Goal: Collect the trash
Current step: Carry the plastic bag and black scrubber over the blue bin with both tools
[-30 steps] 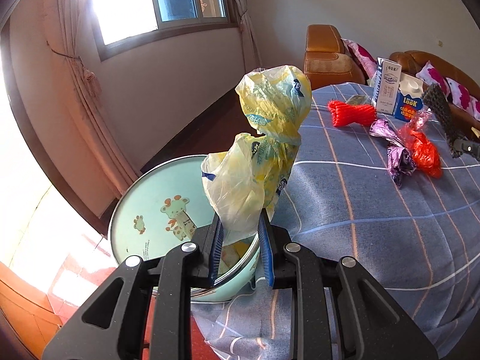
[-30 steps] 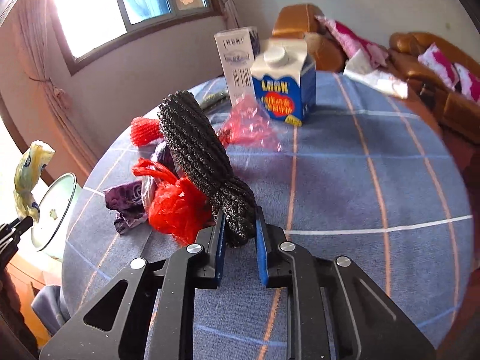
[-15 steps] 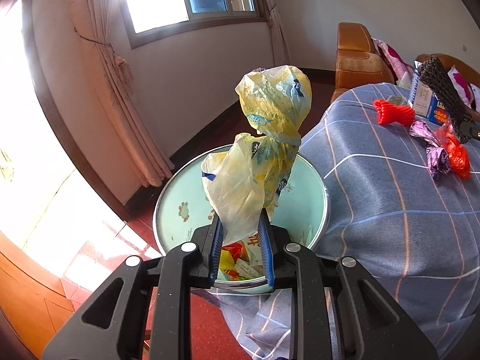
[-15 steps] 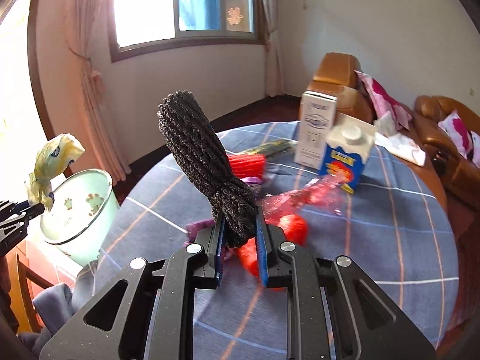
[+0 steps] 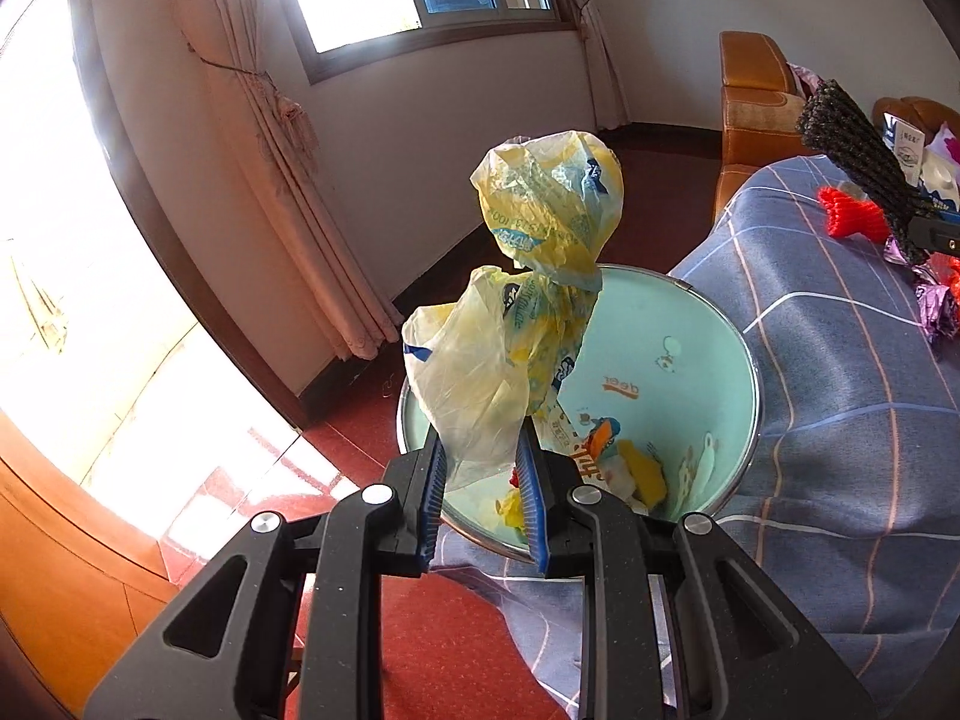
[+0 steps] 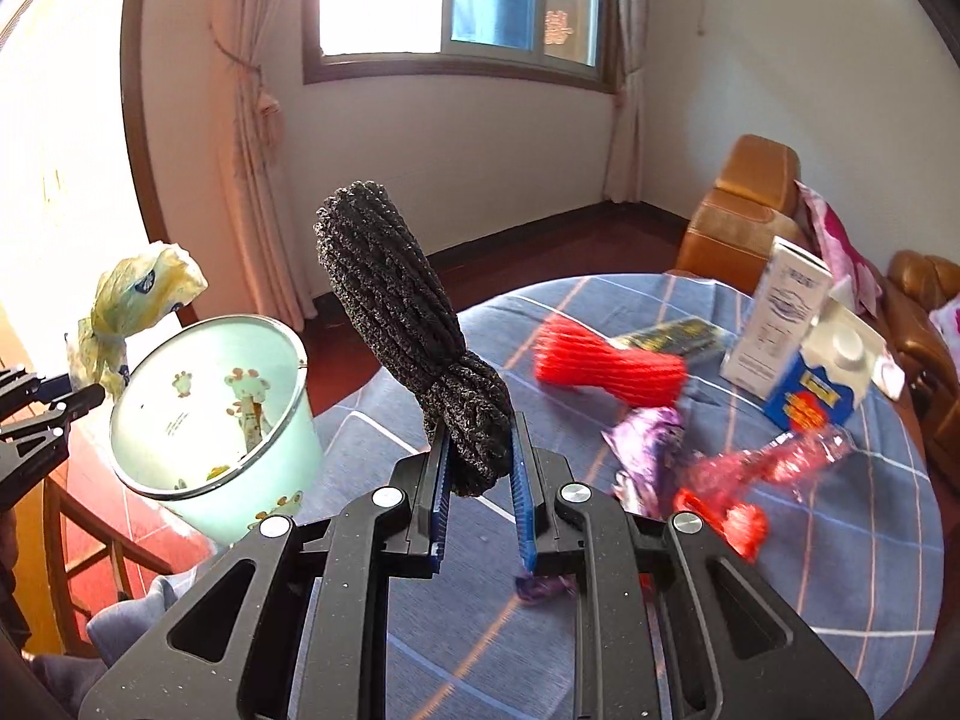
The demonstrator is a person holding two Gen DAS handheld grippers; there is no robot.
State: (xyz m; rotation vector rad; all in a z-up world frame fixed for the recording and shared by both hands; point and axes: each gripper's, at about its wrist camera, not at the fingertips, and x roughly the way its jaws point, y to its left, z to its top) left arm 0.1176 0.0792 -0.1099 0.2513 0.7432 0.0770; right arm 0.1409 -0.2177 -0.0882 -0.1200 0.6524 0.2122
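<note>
Two grippers, both loaded: my left gripper [image 5: 482, 483] pinched a yellow bag [image 5: 528, 324] above the green bin [image 5: 708, 372], while my right gripper [image 6: 478, 480] clamped black netting [image 6: 408, 324] over the table [image 6: 840, 540]

From the left wrist view, we saw the yellow plastic bag [image 5: 528, 324] covering part of the pale green bin [image 5: 720, 360], its contents only partly showing. The right hand-held gripper [image 5: 936, 237] was cut off by the frame's right edge there. From the right wrist view, the red net [image 6: 606, 369], purple wrapper [image 6: 645, 456] and pink wrapper [image 6: 774, 462] on the surface [image 6: 840, 570] were motion-blurred. The left hand-held gripper [image 6: 45, 399] was cropped at the left edge. We could not read the small print on the white carton [image 6: 774, 312].
</note>
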